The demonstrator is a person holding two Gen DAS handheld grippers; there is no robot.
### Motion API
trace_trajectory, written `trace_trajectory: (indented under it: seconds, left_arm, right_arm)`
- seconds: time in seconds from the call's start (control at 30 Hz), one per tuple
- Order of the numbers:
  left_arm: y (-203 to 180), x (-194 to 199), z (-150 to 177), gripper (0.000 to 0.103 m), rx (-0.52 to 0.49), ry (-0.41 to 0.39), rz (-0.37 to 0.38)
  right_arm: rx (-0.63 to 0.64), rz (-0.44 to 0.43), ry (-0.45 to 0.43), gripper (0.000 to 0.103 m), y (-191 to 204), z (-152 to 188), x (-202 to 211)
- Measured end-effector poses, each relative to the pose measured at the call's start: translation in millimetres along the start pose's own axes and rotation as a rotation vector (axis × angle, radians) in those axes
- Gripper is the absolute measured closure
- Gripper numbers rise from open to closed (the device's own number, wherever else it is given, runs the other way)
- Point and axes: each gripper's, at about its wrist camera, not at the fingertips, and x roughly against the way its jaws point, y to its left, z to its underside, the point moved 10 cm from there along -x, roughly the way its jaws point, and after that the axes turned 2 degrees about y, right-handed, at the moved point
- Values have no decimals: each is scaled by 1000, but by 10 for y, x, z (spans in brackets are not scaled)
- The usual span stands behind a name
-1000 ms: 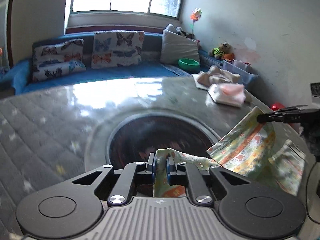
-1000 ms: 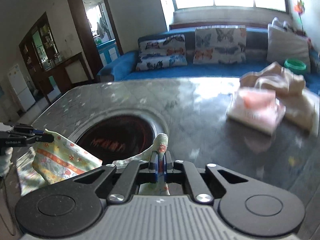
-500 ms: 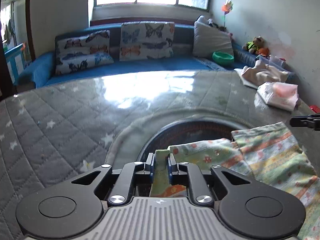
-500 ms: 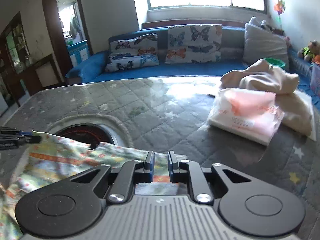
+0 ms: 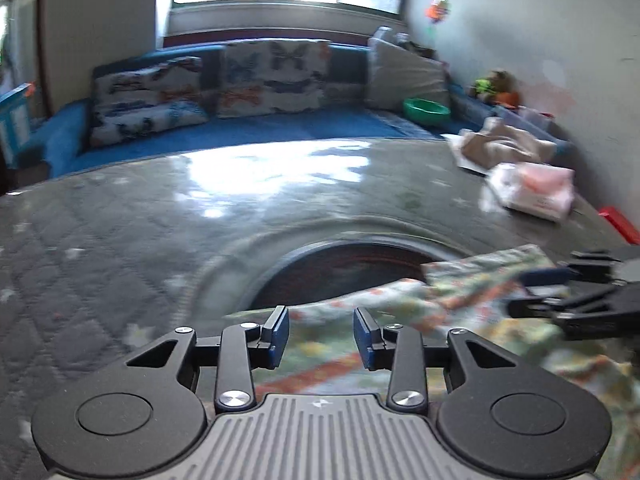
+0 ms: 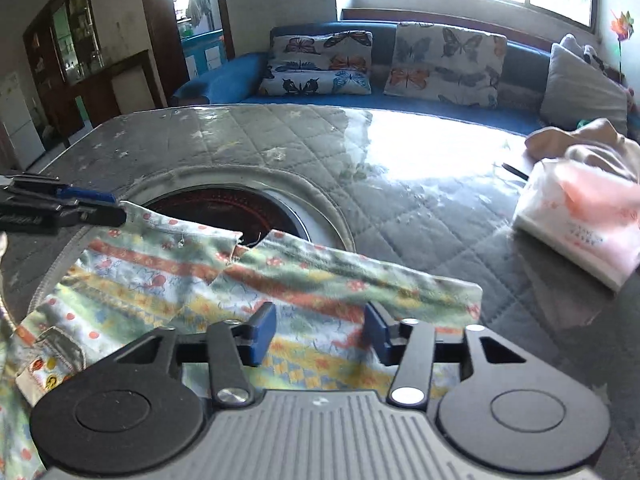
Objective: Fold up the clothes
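Both claws, pinching cloth a moment ago, now gape wide, left gripper (image 5: pixel 320 336) and right gripper (image 6: pixel 319 332) empty over the patterned garment (image 6: pixel 280 284) lying flat just ahead; beyond it the folded pile (image 6: pixel 580 236) waits, so regripping an edge likely comes next.

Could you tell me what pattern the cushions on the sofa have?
Butterflies on a pale ground; the cushions show best in the right wrist view.
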Motion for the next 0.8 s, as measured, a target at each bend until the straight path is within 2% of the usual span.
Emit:
trace_trajectory:
  seconds: [0.1, 0.23, 0.4, 0.57, 0.73, 0.8]
  left_arm:
    - [-177, -112, 22, 65, -7, 20, 38]
    - [-340, -313, 58, 66, -20, 47, 51]
    - [-409, -462, 70, 66, -33, 40, 26]
    - [-341, -524, -14, 65, 27, 35, 19]
    - [-338, -471, -20, 62, 72, 39, 26]
    - [-342, -396, -16, 56, 77, 35, 24]
  right_arm:
    - [23, 25, -10, 44, 37, -29, -76]
    - [31, 31, -21, 28, 104, -40, -129]
    - [49, 34, -34, 17, 160, -38, -159]
    - [64, 29, -40, 2, 231, -16, -186]
    - [70, 38, -31, 0, 254, -16, -198]
    - [55, 28, -26, 0, 233, -20, -170]
